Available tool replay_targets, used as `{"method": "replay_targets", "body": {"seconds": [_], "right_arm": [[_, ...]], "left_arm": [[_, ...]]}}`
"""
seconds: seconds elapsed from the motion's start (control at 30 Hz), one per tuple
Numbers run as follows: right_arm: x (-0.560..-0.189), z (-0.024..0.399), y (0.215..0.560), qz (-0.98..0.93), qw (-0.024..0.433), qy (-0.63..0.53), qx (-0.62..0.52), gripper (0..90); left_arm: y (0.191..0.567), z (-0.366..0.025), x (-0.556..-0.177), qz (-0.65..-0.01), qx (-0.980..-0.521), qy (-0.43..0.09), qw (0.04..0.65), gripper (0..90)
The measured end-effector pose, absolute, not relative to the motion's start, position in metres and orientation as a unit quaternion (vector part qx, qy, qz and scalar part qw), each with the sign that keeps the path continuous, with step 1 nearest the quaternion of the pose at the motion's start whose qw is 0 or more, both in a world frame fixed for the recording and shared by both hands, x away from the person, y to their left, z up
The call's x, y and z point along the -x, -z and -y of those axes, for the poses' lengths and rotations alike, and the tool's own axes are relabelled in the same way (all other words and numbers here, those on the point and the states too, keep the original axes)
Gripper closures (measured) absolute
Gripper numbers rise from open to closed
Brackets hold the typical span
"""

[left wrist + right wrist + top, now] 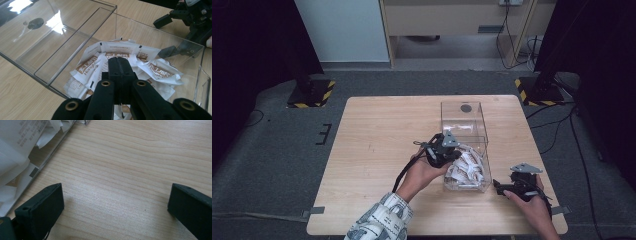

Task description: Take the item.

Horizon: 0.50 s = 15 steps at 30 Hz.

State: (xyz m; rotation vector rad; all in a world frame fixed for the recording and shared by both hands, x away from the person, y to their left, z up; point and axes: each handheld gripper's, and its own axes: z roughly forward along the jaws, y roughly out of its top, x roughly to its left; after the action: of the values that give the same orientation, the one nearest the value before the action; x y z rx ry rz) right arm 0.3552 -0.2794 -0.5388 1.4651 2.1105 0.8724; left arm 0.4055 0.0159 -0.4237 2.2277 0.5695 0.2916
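The wooden counter (377, 150) fills the frame's middle. Right of centre stands a clear box (464, 145) keeping white sachets (466, 170) together. Left gripper (119, 65), jaws closed and empty, hovers above them; right gripper (115, 202) rests wide open beside the box.

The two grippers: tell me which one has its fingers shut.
The left gripper, over the clear box of white packets, has its fingers pressed together. The right gripper, beside the box, holds its fingers wide apart.
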Motion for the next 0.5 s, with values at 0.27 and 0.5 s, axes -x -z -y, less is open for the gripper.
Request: {"method": "replay_targets", "body": {"seconds": [0.27,0.5], "right_arm": [[-0.3552,0.2794,0.5388,-0.760,0.212,-0.314,-0.528,0.8],[-0.3552,0.2794,0.5388,-0.760,0.212,-0.314,-0.528,0.8]], "left_arm": [[0.4212,-0.0173,-0.4045,-0.222,-0.879,-0.112,0.407,90.0],[0.4168,-0.0204,-0.4041,-0.220,-0.875,-0.107,0.419,90.0]]}}
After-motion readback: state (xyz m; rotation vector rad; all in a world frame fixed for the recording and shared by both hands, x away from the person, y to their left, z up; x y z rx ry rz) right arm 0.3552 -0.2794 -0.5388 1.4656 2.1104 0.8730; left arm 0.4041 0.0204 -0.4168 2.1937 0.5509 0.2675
